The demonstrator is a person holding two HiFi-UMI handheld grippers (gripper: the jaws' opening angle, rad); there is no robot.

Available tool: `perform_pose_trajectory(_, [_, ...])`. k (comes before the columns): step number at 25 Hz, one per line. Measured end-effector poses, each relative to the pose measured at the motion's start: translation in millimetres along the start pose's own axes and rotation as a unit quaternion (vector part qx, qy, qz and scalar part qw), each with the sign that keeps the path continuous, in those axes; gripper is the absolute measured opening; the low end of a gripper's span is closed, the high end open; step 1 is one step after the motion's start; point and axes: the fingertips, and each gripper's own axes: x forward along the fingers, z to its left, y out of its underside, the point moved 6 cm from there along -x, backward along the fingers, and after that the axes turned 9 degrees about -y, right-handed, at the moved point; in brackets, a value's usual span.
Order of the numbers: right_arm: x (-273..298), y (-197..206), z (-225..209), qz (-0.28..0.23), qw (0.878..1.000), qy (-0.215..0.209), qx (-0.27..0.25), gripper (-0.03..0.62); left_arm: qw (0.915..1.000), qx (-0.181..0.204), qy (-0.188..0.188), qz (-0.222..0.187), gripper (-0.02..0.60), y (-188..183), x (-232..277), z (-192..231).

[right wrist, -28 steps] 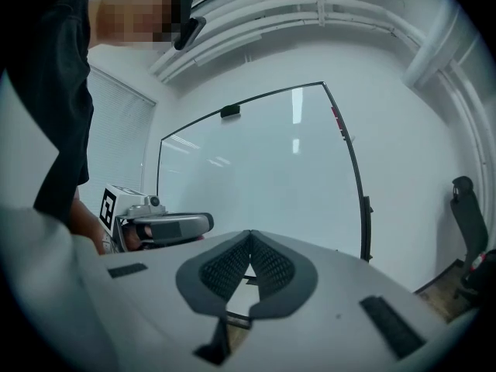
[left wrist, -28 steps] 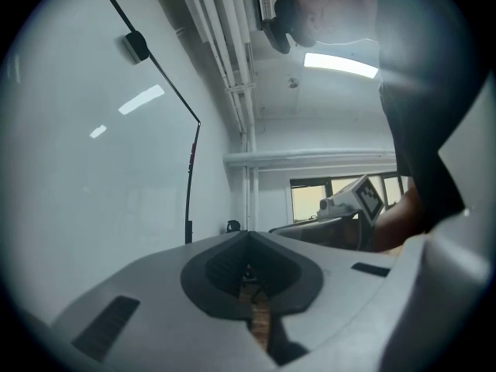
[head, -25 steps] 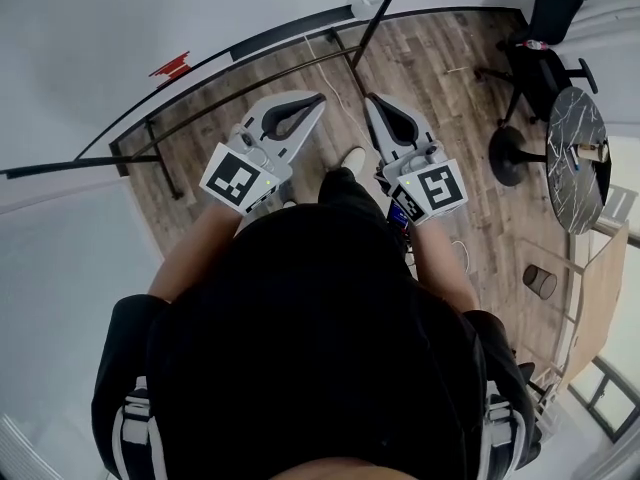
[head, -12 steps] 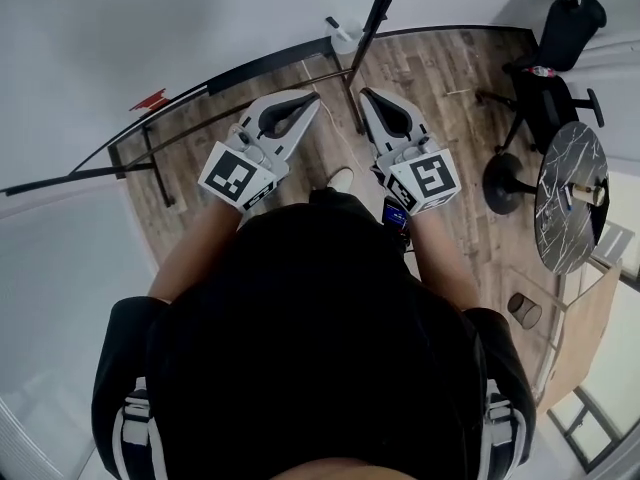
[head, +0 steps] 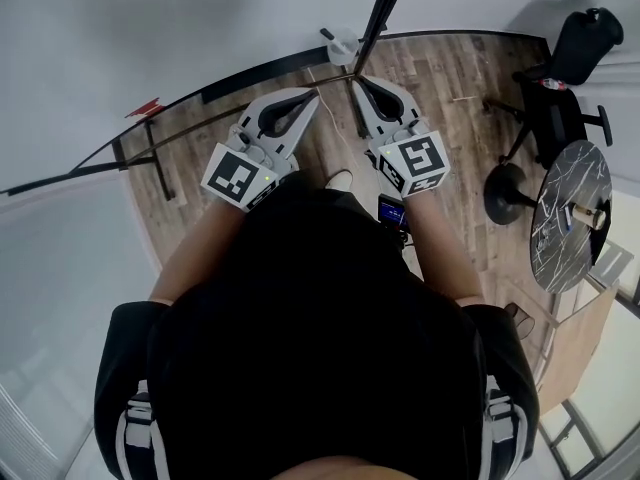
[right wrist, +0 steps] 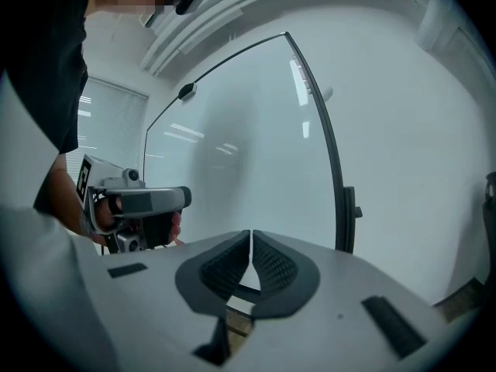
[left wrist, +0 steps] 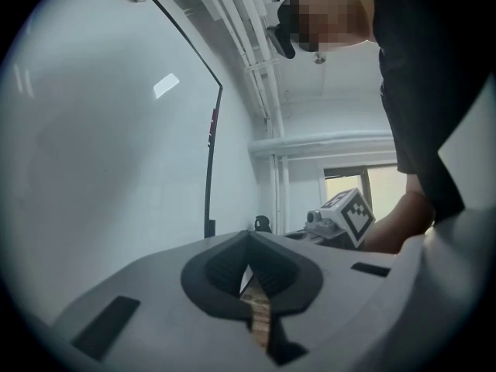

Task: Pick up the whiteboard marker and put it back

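A small red object (head: 148, 106), possibly the whiteboard marker, lies on the black ledge of the whiteboard (head: 150, 28) at the left; it shows as a thin red strip (left wrist: 211, 126) in the left gripper view. My left gripper (head: 312, 96) (left wrist: 248, 239) is held out level in front of my body, shut and empty, well right of the red object. My right gripper (head: 356, 82) (right wrist: 252, 235) is beside it, its jaws together with nothing between them. Each gripper view catches the other gripper: the right gripper's marker cube (left wrist: 353, 215) and the left gripper's body (right wrist: 143, 204).
A black pole (head: 380, 8) rises just ahead of the right gripper, with a white fitting (head: 342, 43) at its foot. A black office chair (head: 575, 58) and a round marble table (head: 565, 213) stand at the right on the wood floor (head: 450, 78). The board's black frame (right wrist: 333, 153) runs close ahead.
Both grippers have moved forward toward the whiteboard, and the right one has swung slightly left. Their jaws stayed together. The chair and table have slid right in the view.
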Motion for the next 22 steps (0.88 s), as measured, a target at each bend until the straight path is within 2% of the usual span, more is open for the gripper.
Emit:
perform_pose_trajectory(7, [42.8,9.2,-25.8,0.028,1.0,0.003,-0.012,0.0,1.0,-0.001,0.005,0.005,0.003,18.0,20.6,32.8])
perform_pose_trajectory(10, [57.8,14.5,-39.2,0.042,0.999,0.013,-0.014,0.023,0.9999,-0.001,0.01,0.007,0.003,26.0,32.7,47.9])
perform_pose_trajectory(22, [117.2,46.4,-79.2,0.106,0.994,0.03,-0.02,0.032,0.9996,-0.025,0.013,0.007,0.003,49.1,59.2,99.9])
